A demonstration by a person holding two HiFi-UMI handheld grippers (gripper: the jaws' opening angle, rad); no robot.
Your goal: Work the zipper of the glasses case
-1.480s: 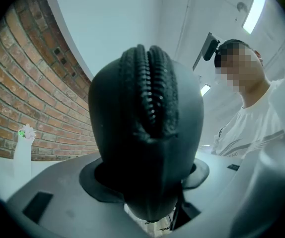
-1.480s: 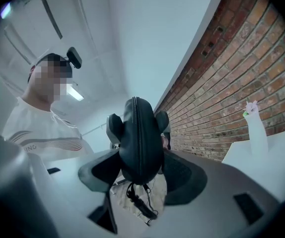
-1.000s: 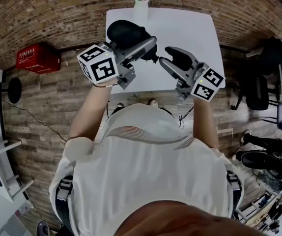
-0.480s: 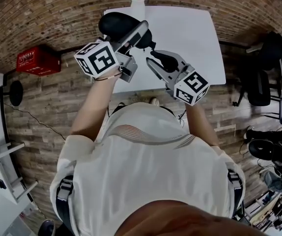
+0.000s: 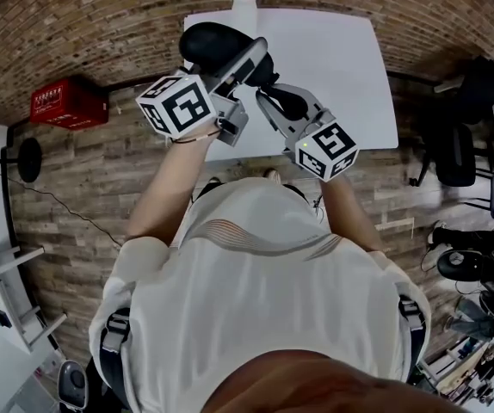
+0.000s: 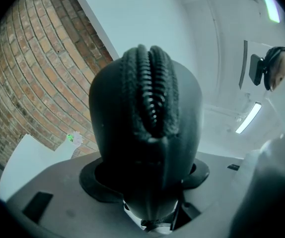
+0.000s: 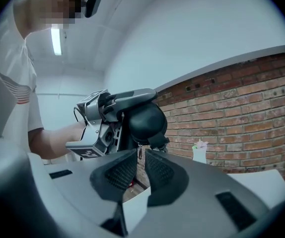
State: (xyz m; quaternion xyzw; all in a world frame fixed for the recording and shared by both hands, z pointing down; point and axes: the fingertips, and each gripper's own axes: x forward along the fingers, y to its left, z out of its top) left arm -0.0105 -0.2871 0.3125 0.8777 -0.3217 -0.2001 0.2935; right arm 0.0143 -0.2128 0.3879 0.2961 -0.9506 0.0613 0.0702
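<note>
Glasses case (image 5: 217, 46) in left tongs (image 5: 243, 58), up over the worktop's (image 5: 342, 76) left side. Vase (image 5: 245, 11) on far edge. Crate (image 5: 68, 101) on floor left, chair (image 5: 453, 144) right.

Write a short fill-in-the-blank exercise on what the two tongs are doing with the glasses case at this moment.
1. The left tongs are shut on the ____ glasses case.
2. The right tongs, closing, have the zipper pull ____ their pads.
3. The table in front of the person is ____.
4. The crate on the floor is ____.

Missing words: black; between; white; red.
</note>
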